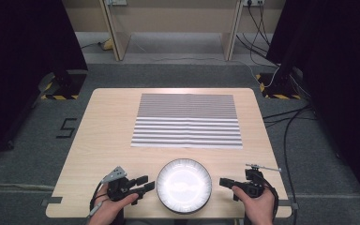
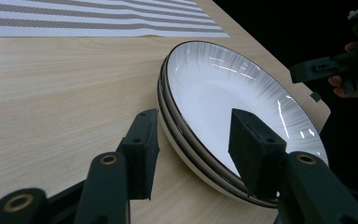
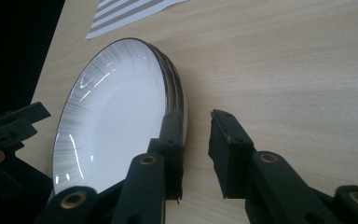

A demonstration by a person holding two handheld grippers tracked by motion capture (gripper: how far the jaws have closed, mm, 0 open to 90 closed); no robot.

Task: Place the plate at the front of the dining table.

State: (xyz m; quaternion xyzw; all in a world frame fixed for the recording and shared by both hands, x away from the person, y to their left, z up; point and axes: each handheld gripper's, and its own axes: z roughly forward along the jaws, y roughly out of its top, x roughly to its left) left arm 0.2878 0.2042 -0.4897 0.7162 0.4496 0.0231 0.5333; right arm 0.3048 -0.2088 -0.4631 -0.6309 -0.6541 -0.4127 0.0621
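On the grey floor stands a light wooden table (image 1: 108,126), and across its far half lies a striped grey-and-white mat (image 1: 187,120). At the near edge, between the two hands, sits a stack of white plates (image 1: 183,185) with thin dark rims; the left gripper view shows at least two rims nested together. The left gripper (image 1: 146,183) is just beside the stack's left edge, released, its jaws spread either side of the rim with one over the plate face and one outside, clamping nothing. The right gripper (image 1: 224,182) rests near the stack's right edge, also released, with one jaw against the rim and the other over bare table.
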